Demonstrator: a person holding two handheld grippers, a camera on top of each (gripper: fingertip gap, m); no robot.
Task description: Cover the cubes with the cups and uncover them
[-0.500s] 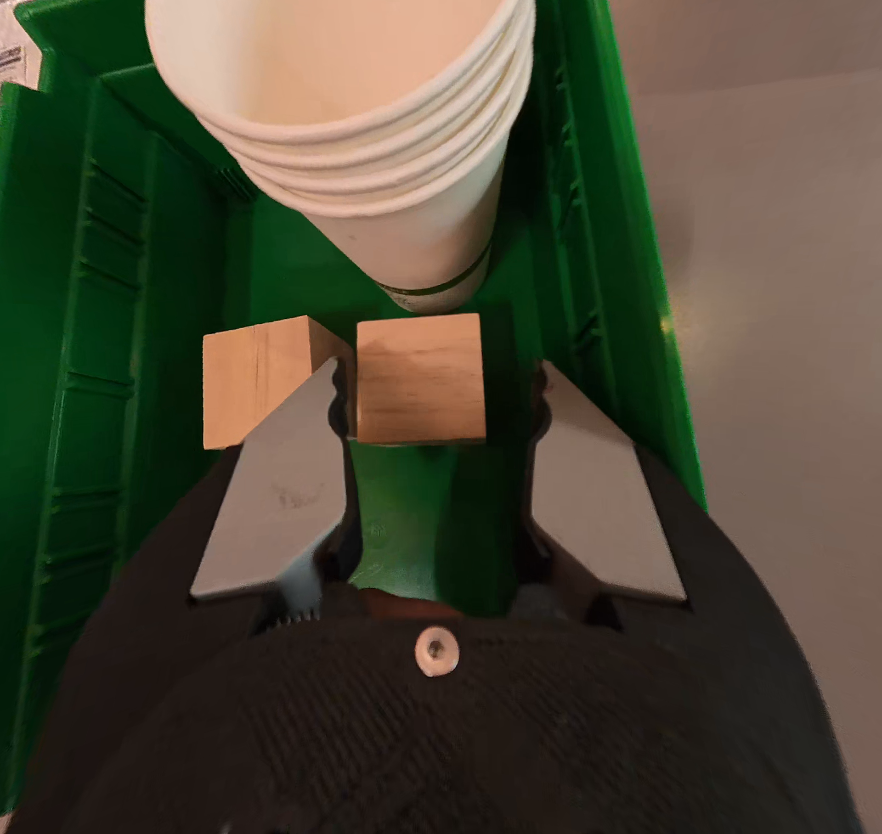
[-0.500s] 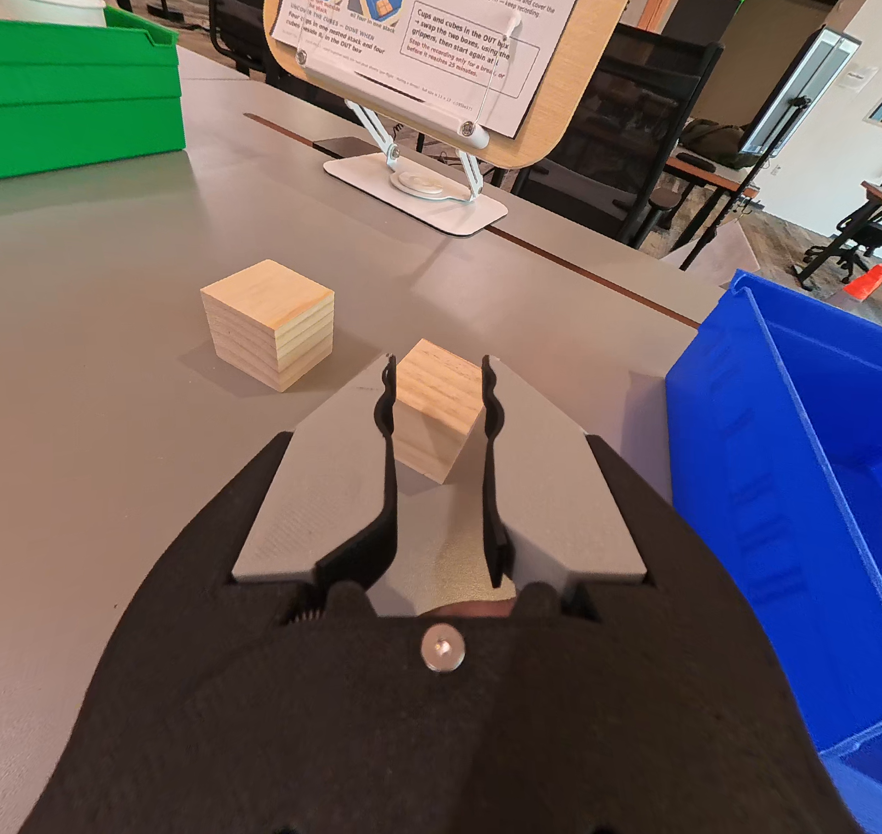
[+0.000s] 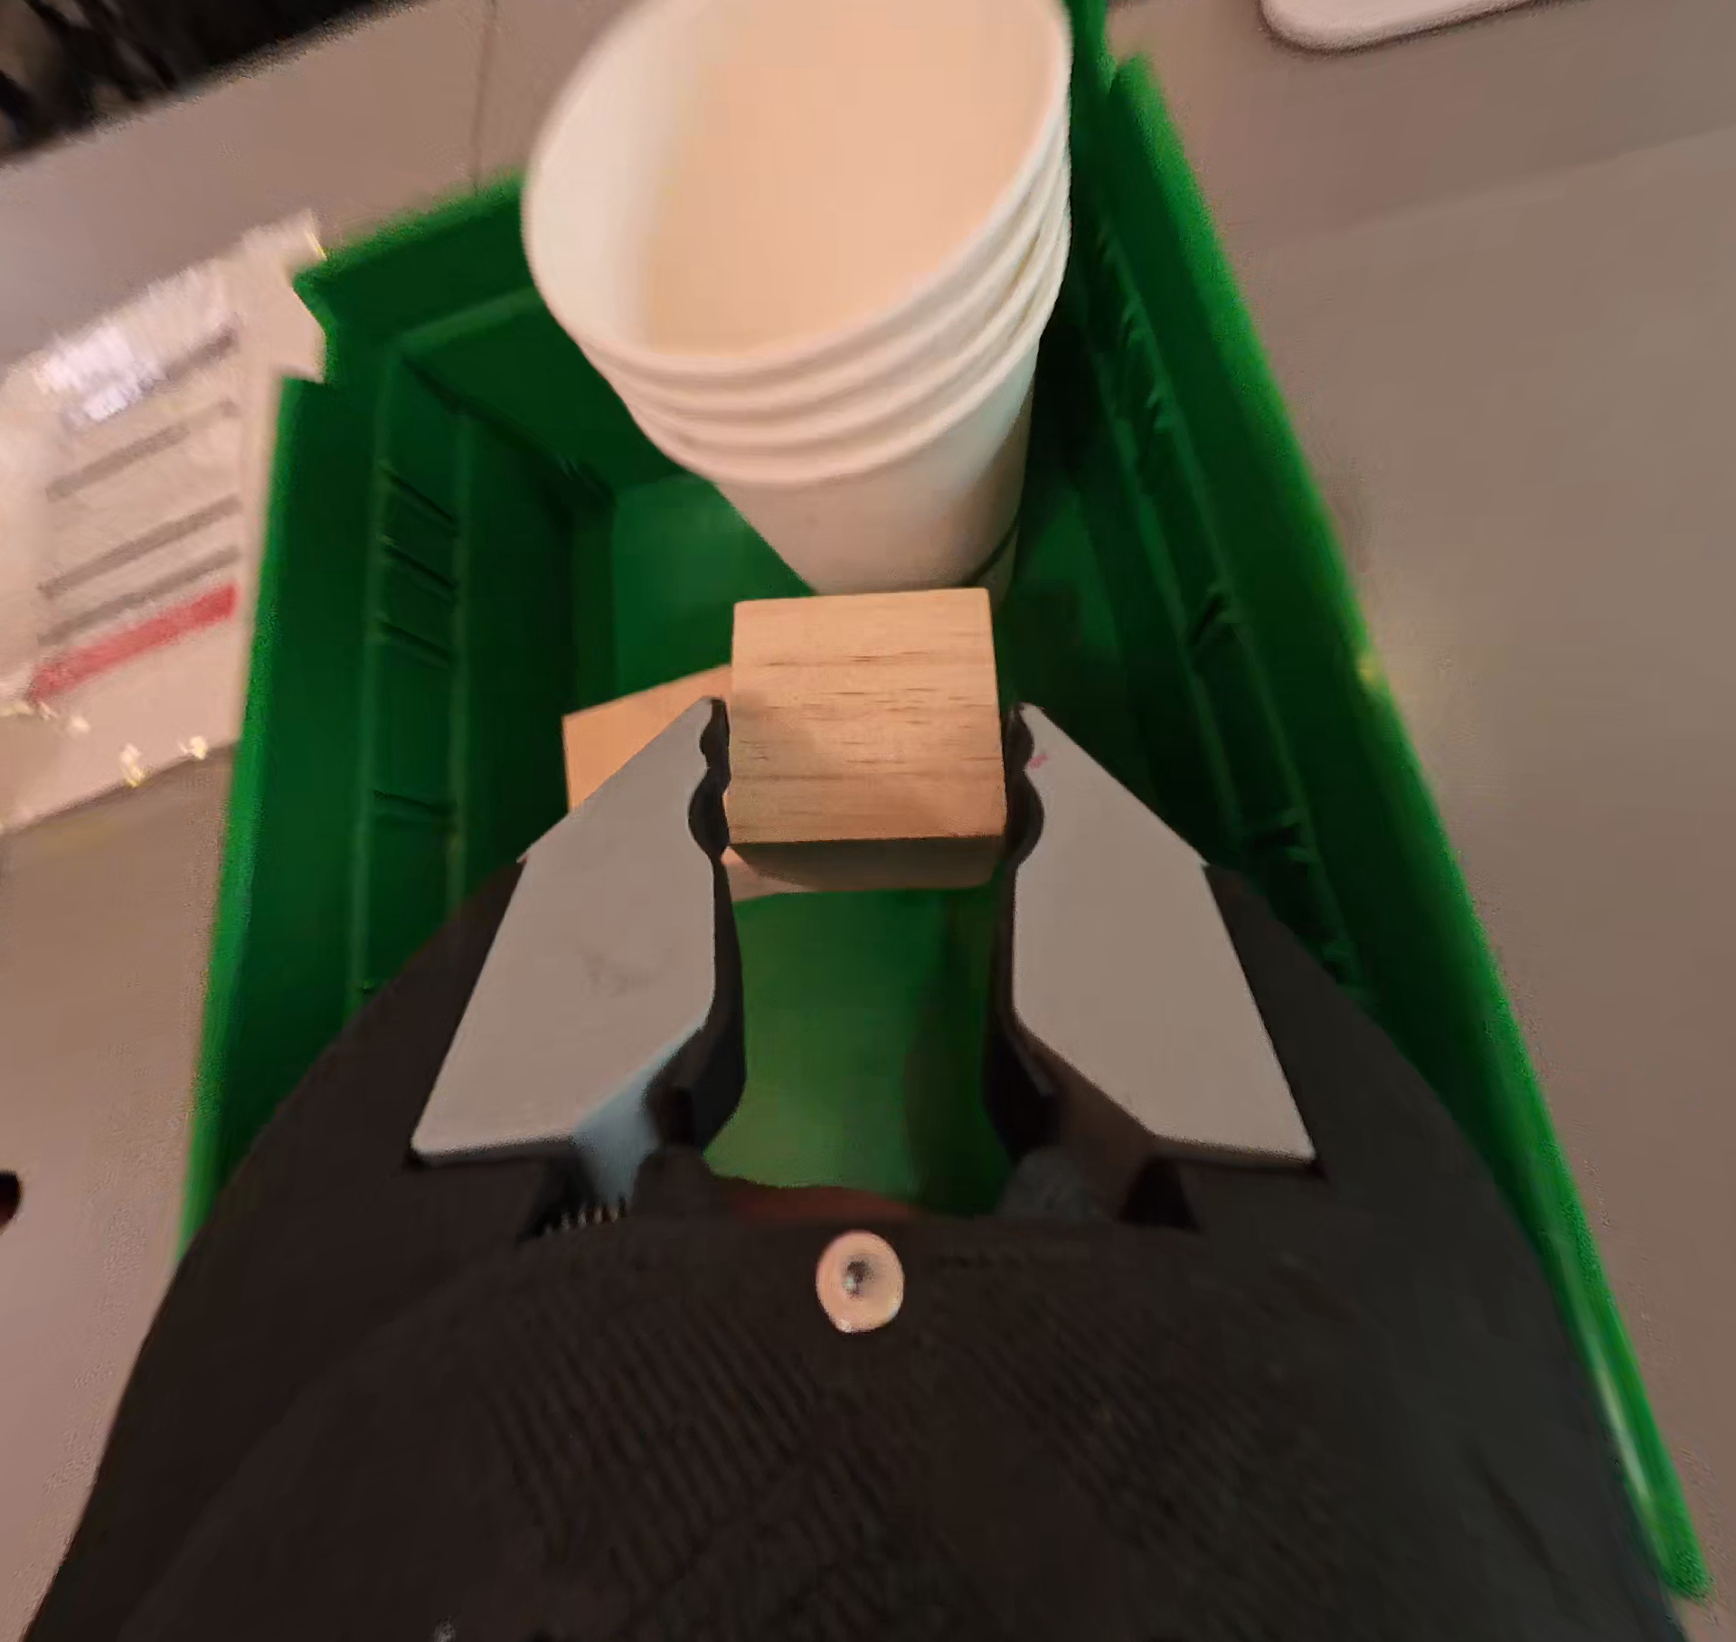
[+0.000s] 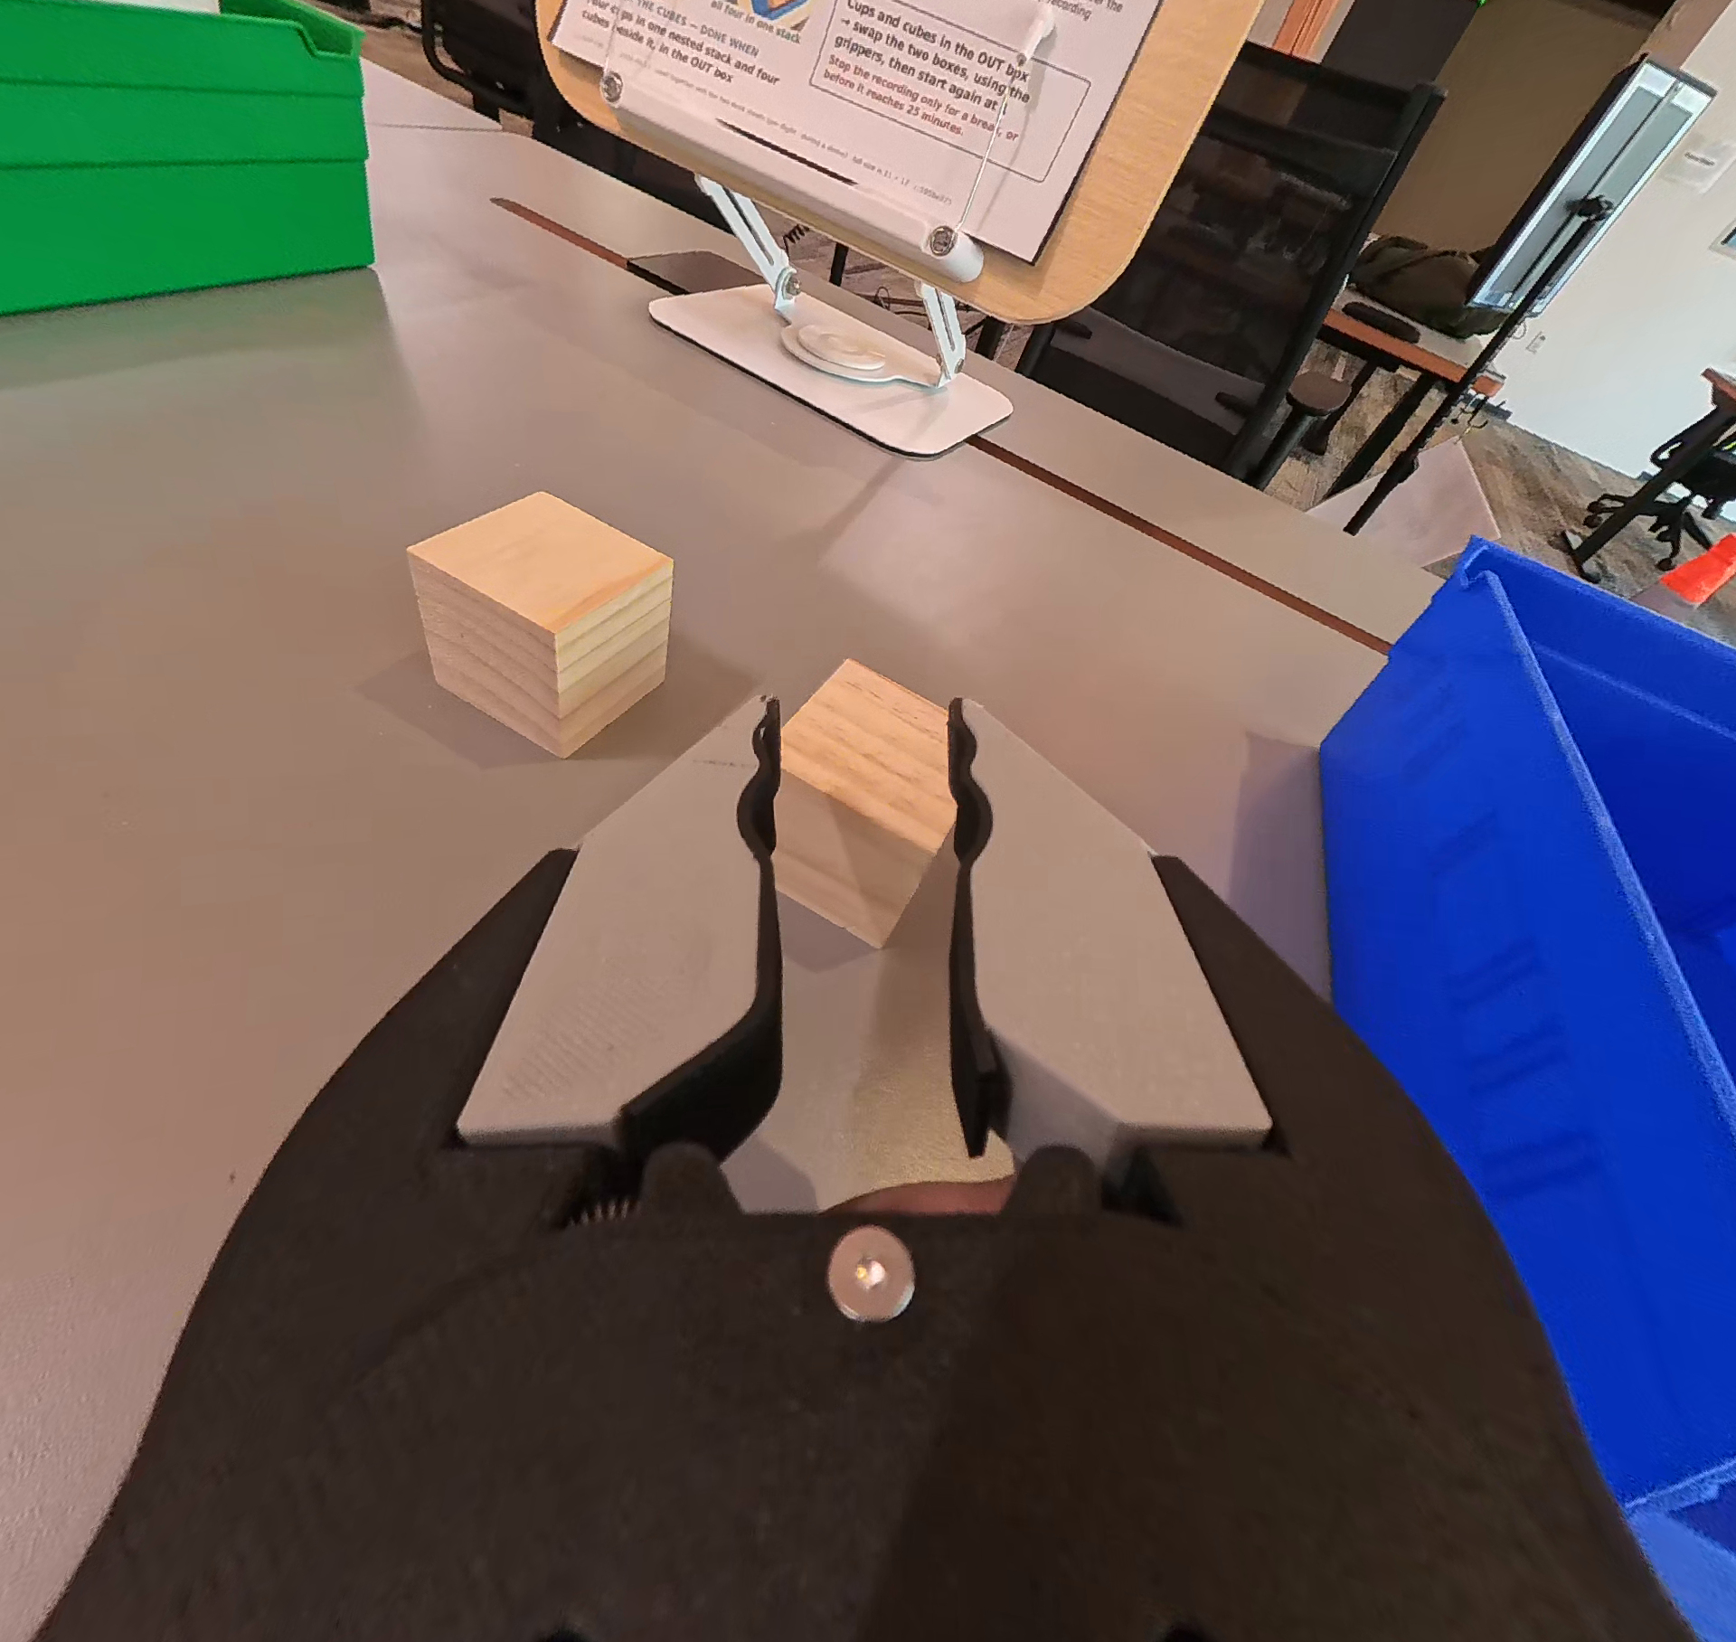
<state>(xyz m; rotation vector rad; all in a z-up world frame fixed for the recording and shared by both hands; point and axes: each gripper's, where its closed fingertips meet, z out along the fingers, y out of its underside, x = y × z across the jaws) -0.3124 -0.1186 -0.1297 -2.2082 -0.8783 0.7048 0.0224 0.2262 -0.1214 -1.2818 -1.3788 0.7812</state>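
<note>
**Two handheld grippers: black bodies, grey fingers**

Left gripper [image 3: 866, 770]: broad black body w/ a ribbed, 3D-printed texture, widening toward the camera. Two flat grey wedge-shaped fingers [image 3: 601, 958] taper to points; inner edges lined w/ wavy black pads. One round silver screw [image 3: 859, 1294] sits at centre of the body. A short toothed rack, partly pale blue, shows at the base of the left finger.

Right gripper [image 4: 862, 751]: same build. Black textured body, grey wedge fingers [image 4: 1108, 958] w/ fine print lines, wavy black pads, one silver screw [image 4: 871, 1285] at centre.
</note>
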